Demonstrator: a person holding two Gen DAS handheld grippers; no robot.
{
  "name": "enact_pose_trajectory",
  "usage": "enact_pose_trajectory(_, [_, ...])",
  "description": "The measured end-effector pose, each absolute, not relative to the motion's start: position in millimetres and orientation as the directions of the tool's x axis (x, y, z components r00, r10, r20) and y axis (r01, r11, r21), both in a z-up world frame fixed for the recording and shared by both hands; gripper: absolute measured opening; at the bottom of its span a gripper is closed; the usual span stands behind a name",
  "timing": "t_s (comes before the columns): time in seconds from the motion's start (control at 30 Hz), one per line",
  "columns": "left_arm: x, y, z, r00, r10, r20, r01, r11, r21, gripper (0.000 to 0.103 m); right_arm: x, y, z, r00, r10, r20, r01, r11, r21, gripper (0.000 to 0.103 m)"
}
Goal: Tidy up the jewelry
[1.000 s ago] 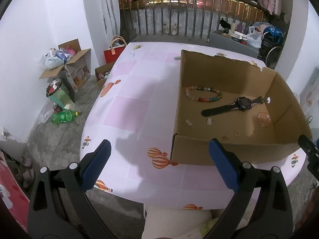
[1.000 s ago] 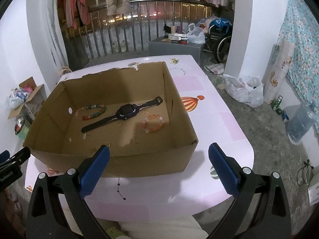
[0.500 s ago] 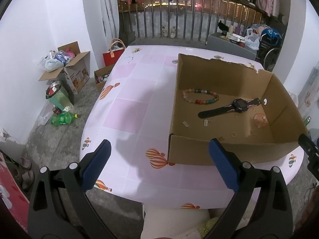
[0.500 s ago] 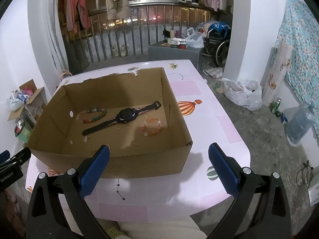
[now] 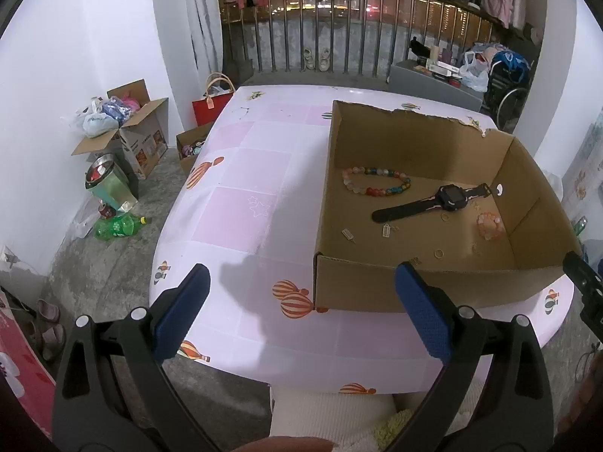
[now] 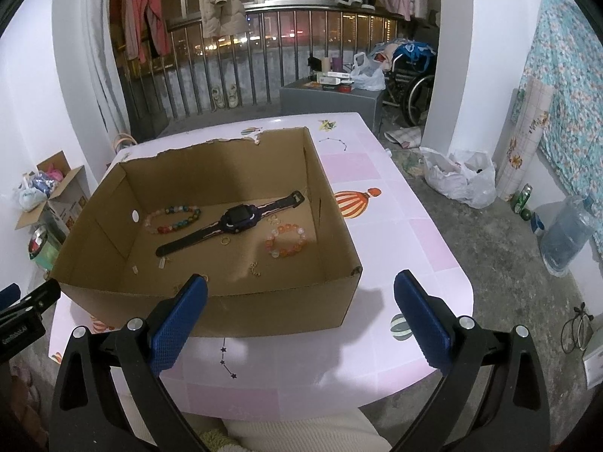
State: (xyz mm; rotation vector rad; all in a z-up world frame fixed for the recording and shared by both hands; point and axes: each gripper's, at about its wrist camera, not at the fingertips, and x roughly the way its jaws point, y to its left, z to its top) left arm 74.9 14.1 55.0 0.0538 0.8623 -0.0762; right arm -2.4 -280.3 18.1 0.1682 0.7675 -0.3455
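Both tools are spread wide and hold nothing. The left tool [image 5: 301, 312] hovers over the near edge of the pink balloon-print surface [image 5: 241, 173]; the right tool [image 6: 301, 314] hovers just short of the near wall of the open brown cardboard box [image 6: 264, 309].

All jewelry lies on the box floor, ahead of both tools:
- The black smartwatch with rubber strap [image 6: 233, 222] lies flat at centre. Judged moderately heavy, with a flexible strap; take hold across the stiff watch body.
- The multicoloured round-bead bracelet [image 6: 171, 218] lies ahead and left of the right tool. Judged light, limp and prone to rolling; pinch across one bead run.
- The orange-and-white bead bracelet [image 6: 286, 241] lies just beside the watch, near the wall on the right. The same handling applies.
- The small gold rings and charms [image 6: 225, 241] are scattered near the watch. Judged very light, thin and slippery; these are hard to pinch flat against cardboard.

The box walls stand tall on all sides, so approach from above. The surface on the left of the box is bare.
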Motion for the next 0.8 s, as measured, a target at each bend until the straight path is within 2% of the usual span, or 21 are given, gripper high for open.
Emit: enact_pose_trajectory(0.8, [74.1,11.0,55.6,0.646,-0.051,-0.762,0.095,0.995,0.014,0.095,-1.5,-279.3,19.0,0.671,-0.239,-0.702,0.36,0.933,0.027,0.097])
